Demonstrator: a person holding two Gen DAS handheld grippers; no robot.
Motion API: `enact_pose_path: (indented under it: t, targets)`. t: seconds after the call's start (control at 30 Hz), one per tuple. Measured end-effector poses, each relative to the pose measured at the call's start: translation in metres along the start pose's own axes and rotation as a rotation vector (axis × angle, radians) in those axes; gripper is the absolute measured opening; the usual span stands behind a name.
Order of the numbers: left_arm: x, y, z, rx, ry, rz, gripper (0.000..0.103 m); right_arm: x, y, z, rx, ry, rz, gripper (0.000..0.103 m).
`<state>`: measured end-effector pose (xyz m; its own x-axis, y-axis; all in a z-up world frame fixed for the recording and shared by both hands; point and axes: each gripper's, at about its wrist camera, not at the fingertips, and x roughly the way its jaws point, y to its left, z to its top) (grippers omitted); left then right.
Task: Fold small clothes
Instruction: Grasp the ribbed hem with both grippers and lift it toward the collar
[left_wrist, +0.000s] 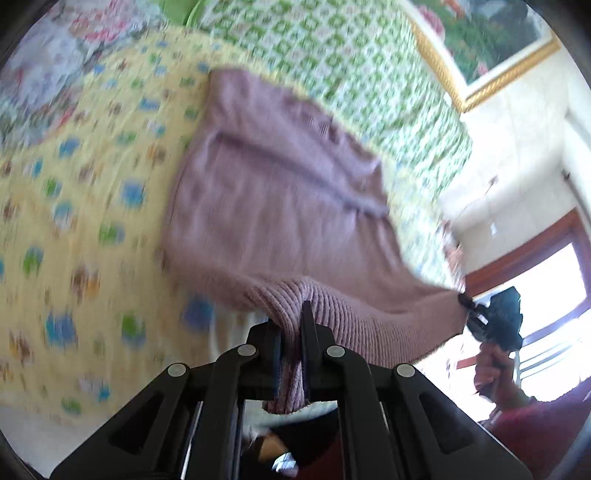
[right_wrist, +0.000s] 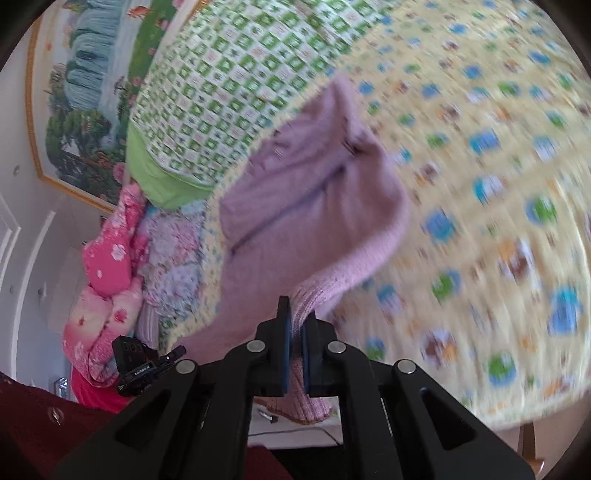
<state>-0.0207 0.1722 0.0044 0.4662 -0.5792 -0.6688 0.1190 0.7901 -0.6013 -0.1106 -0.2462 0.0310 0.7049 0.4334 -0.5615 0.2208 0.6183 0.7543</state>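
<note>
**Sweater lifted by its hem, fold barely begun**

Sweater (left_wrist: 273, 192), a small mauve knit with a zip down the front, is held up by its ribbed bottom edge while the rest of it trails down onto the bed (left_wrist: 74, 206), which is covered with a yellow patterned quilt. Left tongs (left_wrist: 291, 332) are pressed together on one corner of the ribbing, with a tuft of knit poking out behind the pads. Right tongs (right_wrist: 293, 332) pinch the other corner the same way; in the left view they show at the far end of the stretched hem (left_wrist: 476, 314).

Judging by how things lie, the work is at an early stage. The garment is spread roughly flat, front side up, its upper part resting near a green checked blanket (right_wrist: 229, 74). No finished fold can be made out: the body seems to be a single layer, and heavy blur hides where the sleeves lie. With both hem corners raised and the edge taut between them, the likely step in hand is carrying the bottom up toward the collar to halve the piece.

What remains appears to be nearly everything: laying that fold down square, dealing with the sleeves, and a final tidy fold. A pile of pink and floral fabric (right_wrist: 107, 258) lies at the bed's edge; whether it is more clothing to fold cannot be told.
</note>
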Motion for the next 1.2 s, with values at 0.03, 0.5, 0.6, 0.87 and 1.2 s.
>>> enact_pose_path:
  t: [0.03, 0.5, 0.6, 0.87, 1.2]
  targets:
    - [0.002, -0.003, 0.015, -0.001, -0.028, -0.010, 0.006, 0.005, 0.004, 0.013, -0.004, -0.016, 0.016, 0.006]
    - [0.126, 0.004, 0.241, -0.016, -0.195, 0.101, 0.006, 0.154, -0.028, 0.215, 0.006, -0.100, 0.025, 0.006]
    - [0.159, 0.013, 0.270, -0.032, -0.189, 0.125, 0.006, 0.181, -0.034, 0.244, 0.014, -0.092, 0.002, 0.006]
    - [0.205, 0.041, 0.320, -0.039, -0.169, 0.118, 0.006, 0.227, -0.060, 0.279, 0.120, -0.112, -0.115, 0.006]
    - [0.222, 0.073, 0.337, -0.106, -0.158, 0.086, 0.025, 0.227, -0.059, 0.282, 0.184, -0.152, -0.182, 0.045]
